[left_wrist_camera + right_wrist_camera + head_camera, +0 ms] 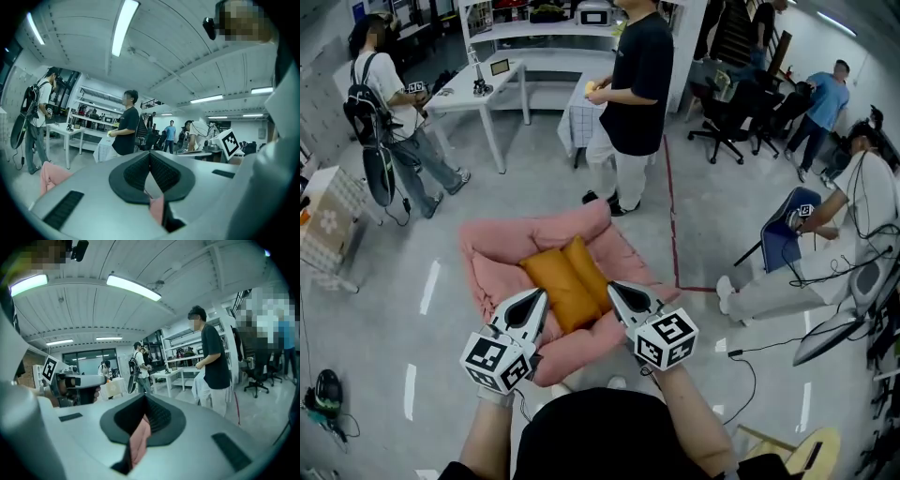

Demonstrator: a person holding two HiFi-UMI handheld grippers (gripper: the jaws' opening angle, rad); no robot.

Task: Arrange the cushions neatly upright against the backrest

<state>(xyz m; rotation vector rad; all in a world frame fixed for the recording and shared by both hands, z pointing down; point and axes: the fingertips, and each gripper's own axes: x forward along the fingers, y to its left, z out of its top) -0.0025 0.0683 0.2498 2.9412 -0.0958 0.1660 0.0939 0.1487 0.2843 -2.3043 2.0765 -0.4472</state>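
A pink padded floor seat (492, 281) lies on the grey floor, its far side (546, 231) raised like a backrest. Two orange cushions (570, 281) lie side by side on its middle, flat rather than upright. My left gripper (538, 300) is at the seat's near left edge and my right gripper (615, 290) at its near right edge. In the left gripper view the left gripper (150, 159) is shut with pink fabric (157, 208) pinched in it. The right gripper (144, 403) in its own view is likewise shut on pink fabric (139, 438).
A person in a black shirt (636, 89) stands just beyond the seat. A white table (478, 89) and a person with a backpack (384, 112) are at the back left. A red tape line (672, 216) runs along the floor on the right, near a seated person (853, 220) and cables (769, 342).
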